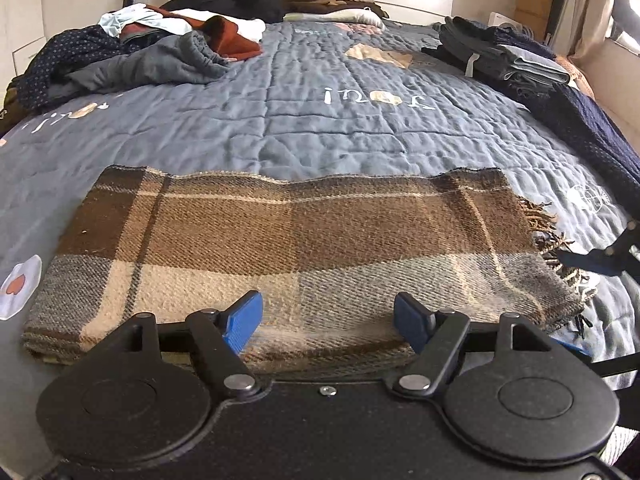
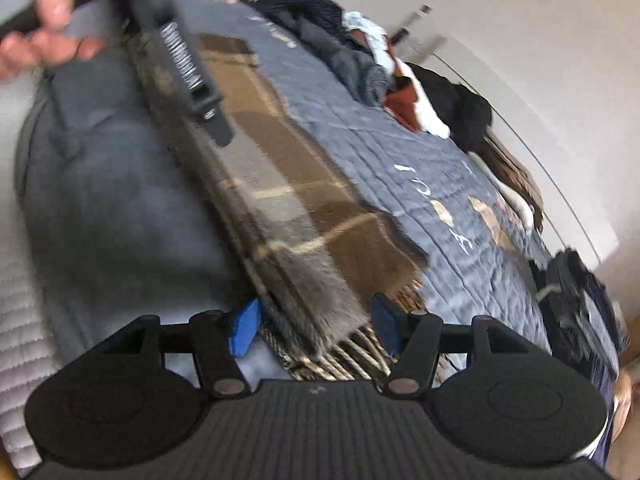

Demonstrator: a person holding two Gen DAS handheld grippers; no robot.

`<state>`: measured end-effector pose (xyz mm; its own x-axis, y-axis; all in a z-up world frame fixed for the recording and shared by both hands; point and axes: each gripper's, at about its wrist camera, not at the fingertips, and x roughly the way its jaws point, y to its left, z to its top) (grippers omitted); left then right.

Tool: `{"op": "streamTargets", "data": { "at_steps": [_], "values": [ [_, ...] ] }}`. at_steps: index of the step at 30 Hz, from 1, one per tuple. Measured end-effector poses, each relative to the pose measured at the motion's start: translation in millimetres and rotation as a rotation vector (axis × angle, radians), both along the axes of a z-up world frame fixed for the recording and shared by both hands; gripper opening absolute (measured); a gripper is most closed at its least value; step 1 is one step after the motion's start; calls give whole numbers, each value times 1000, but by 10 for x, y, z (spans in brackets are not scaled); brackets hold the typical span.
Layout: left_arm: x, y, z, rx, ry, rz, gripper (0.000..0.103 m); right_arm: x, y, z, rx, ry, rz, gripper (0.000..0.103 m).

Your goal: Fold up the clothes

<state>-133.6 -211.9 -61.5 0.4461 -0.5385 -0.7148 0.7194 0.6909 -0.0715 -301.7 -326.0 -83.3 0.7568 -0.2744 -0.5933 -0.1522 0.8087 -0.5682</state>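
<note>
I find the plaid woollen scarf (image 1: 296,252), coarse twill with a fringed end, folded into a long band on the quilted blue bedspread (image 1: 280,120). My left gripper (image 1: 328,322) stands open over its near edge; my right gripper (image 2: 314,330) stands open astride the fringe.

Black left tool (image 1: 328,322) with blue fingertips (image 1: 243,326), silver rivets, apparently ribbed.
</note>
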Motion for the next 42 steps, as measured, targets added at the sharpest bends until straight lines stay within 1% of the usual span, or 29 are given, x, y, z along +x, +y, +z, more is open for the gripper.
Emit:
{"op": "streamTargets", "data": {
  "at_steps": [2,3,4,7,11,16,18,20,21,22,23,24,25,26,28,30,33,36,37,39,40,42],
  "values": [
    [13,18,10,-3,2,6,72,35,9,-55,-35,5,3,42],
    [19,27,14,-4,3,9,72,41,4,-67,-62,4,3,26],
    [24,36,18,-5,4,11,72,48,0,-80,-89,4,3,17],
    [43,64,24,-2,4,22,72,13,-16,-50,-122,-5,13,13],
    [59,79,29,1,8,27,72,-35,-20,16,-145,-14,16,12],
    [58,74,20,19,9,18,73,-47,-181,-20,-125,74,-36,13],
    [59,72,26,28,9,7,73,-61,-231,-31,-71,120,-71,17],
    [74,88,65,30,11,-7,73,-96,-268,23,-16,147,-89,20],
    [90,115,102,24,6,-7,73,-127,-300,93,27,142,-102,26],
    [107,142,141,18,0,-6,73,-156,-348,182,81,127,-125,36],
    [123,169,179,11,-5,-6,73,-179,-402,286,143,102,-152,40],
    [141,198,215,3,-15,6,74,-205,-462,397,208,59,-177,45],
    [153,216,240,-4,-23,18,78,-222,-522,510,274,7,-206,48],
    [165,231,259,-11,-33,30,80,-218,-562,593,328,-38,-228,49],
    [177,246,258,-1,-54,48,81,-194,-625,732,425,-122,-262,52],
    [203,243,235,20,-59,66,81,-96,-645,791,485,-175,-270,54],
    [217,249,202,33,-56,65,81,145,-608,731,550,-191,-255,54],
    [176,256,176,31,-96,55,81,395,-660,593,725,-200,-291,54],
    [170,269,160,19,-103,56,81,474,-700,535,804,-209,-308,54],
    [185,295,113,14,-78,59,81,575,-769,434,927,-209,-341,54],
    [201,297,71,25,-59,57,81,609,-783,385,945,-199,-352,55],
    [234,292,-22,52,-25,53,81,669,-794,283,947,-173,-368,56]
  ]
}}
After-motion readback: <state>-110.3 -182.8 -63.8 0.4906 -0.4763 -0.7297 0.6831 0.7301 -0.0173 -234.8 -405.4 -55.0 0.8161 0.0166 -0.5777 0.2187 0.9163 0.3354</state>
